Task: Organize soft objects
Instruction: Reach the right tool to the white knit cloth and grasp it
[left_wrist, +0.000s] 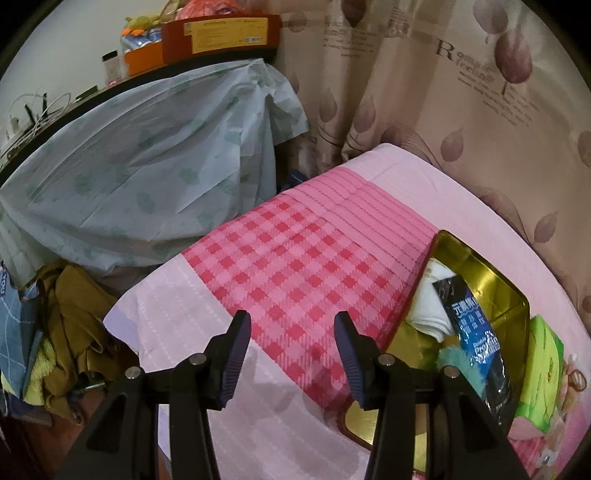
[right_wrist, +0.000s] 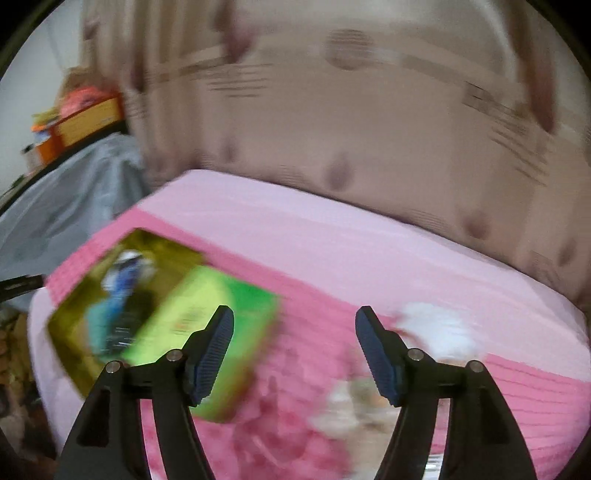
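A gold tin box (left_wrist: 511, 295) lies on the pink bed at the right of the left wrist view. It holds a white folded cloth (left_wrist: 430, 306), a dark blue packet (left_wrist: 476, 332) and a teal fluffy thing (left_wrist: 452, 360). A green pack (left_wrist: 543, 369) lies beside the tin. My left gripper (left_wrist: 291, 325) is open and empty over the pink checked cover (left_wrist: 288, 258). The right wrist view is blurred: the tin (right_wrist: 74, 314), the green pack (right_wrist: 236, 310) and a white soft thing (right_wrist: 439, 328) show. My right gripper (right_wrist: 295, 317) is open and empty above the bed.
A pale blue sheet (left_wrist: 147, 177) covers furniture left of the bed. Olive and blue clothes (left_wrist: 70, 325) are piled at lower left. A shelf with orange boxes (left_wrist: 221, 37) stands behind. A leaf-printed curtain (left_wrist: 461, 92) hangs behind the bed.
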